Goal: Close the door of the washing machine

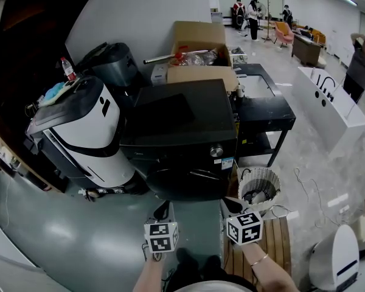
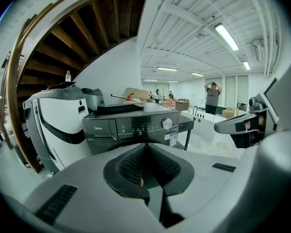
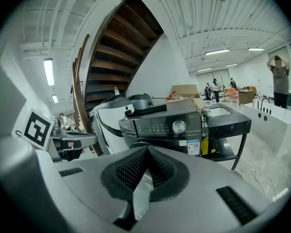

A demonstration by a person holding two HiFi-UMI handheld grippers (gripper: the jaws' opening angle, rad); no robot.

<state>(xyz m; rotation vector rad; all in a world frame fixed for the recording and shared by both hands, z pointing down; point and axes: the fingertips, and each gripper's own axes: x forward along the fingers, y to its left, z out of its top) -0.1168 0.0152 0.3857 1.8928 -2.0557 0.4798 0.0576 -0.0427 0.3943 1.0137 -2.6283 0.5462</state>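
Left tongs [image 2: 145, 147] and right tongs [image 3: 146, 149], pinched together empty, largely hide the washing machine door [image 1: 188, 184] in their views.

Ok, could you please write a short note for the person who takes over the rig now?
Claws: left claw shut and empty; right claw shut and empty.
Things: the washing machine stands straight ahead, and neither claw touches it.
Done: its door looks closed against the front, as far as the head view shows.
Left: probably nothing; perhaps check that the door is latched.
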